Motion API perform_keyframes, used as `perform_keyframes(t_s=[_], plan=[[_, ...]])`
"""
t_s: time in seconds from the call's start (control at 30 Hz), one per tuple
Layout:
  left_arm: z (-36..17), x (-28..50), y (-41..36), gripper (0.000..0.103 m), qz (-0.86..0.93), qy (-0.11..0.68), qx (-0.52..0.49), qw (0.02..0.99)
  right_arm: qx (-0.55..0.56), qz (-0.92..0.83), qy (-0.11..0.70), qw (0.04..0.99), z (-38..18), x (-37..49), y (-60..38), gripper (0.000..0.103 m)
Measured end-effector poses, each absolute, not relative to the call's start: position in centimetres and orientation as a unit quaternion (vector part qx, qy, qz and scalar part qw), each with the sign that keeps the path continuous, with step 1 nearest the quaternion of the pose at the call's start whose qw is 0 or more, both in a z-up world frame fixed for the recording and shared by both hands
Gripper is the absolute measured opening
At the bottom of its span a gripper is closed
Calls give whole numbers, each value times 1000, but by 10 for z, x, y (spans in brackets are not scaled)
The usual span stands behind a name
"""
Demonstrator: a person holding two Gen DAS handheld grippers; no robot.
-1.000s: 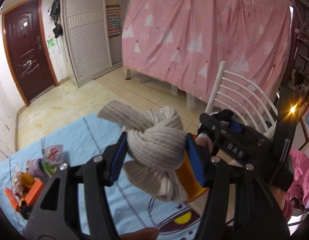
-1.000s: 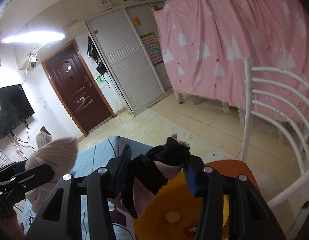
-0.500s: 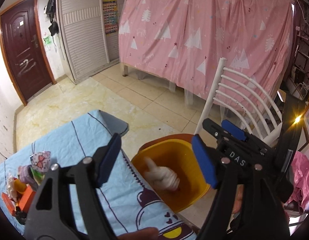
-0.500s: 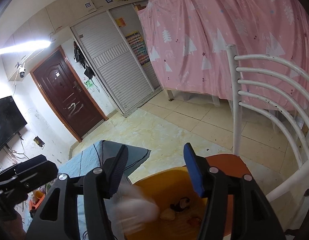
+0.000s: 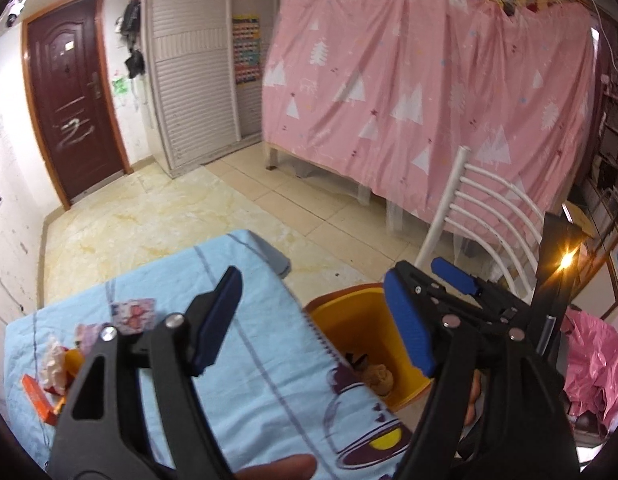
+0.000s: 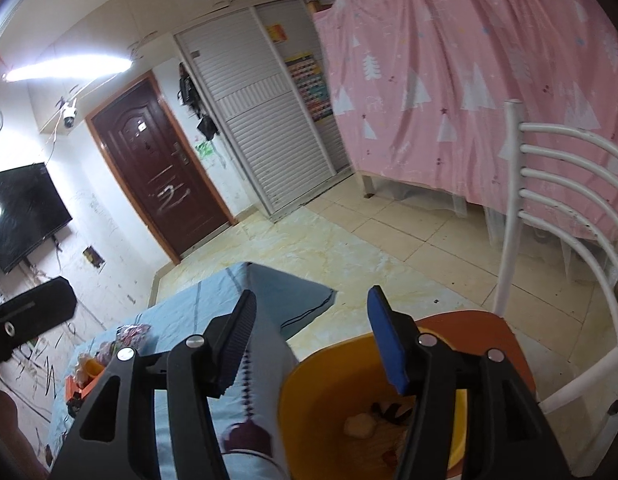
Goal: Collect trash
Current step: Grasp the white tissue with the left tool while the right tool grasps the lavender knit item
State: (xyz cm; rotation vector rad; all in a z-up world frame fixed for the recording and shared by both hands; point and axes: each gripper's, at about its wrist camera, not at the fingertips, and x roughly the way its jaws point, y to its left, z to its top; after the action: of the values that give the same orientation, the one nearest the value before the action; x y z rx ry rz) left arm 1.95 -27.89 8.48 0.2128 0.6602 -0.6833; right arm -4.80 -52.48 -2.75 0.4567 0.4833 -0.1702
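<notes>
Blue-clothed table (image 5: 245,344): both the left gripper (image 5: 313,320) and the right gripper (image 6: 309,336) just opened, empty; trash in yellow bin (image 5: 349,320); wrappers (image 5: 81,344) at left edge remain.

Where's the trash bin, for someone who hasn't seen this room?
Find the white chair in front of the pink curtain. On its orange seat, against the edge of the blue-clothed table, sits the bin. It is the only yellow open tub, with dropped items inside.

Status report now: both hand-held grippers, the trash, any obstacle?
Left hand-held gripper open, empty; right hand-held gripper open, empty. Trash in yellow bin. Nothing in the way.
</notes>
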Motion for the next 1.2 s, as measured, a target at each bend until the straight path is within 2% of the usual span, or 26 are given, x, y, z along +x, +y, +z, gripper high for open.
perform_keyframes(t_s=[0.43, 1.0, 1.2], plan=[[86, 61, -168, 73, -244, 331, 47, 910, 158, -14, 263, 952, -4, 6, -428, 53], [65, 97, -14, 75, -122, 364, -21, 923, 78, 78, 310, 944, -9, 63, -305, 55], [50, 106, 14, 76, -97, 381, -23, 919, 63, 108, 324, 938, -14, 79, -273, 55]])
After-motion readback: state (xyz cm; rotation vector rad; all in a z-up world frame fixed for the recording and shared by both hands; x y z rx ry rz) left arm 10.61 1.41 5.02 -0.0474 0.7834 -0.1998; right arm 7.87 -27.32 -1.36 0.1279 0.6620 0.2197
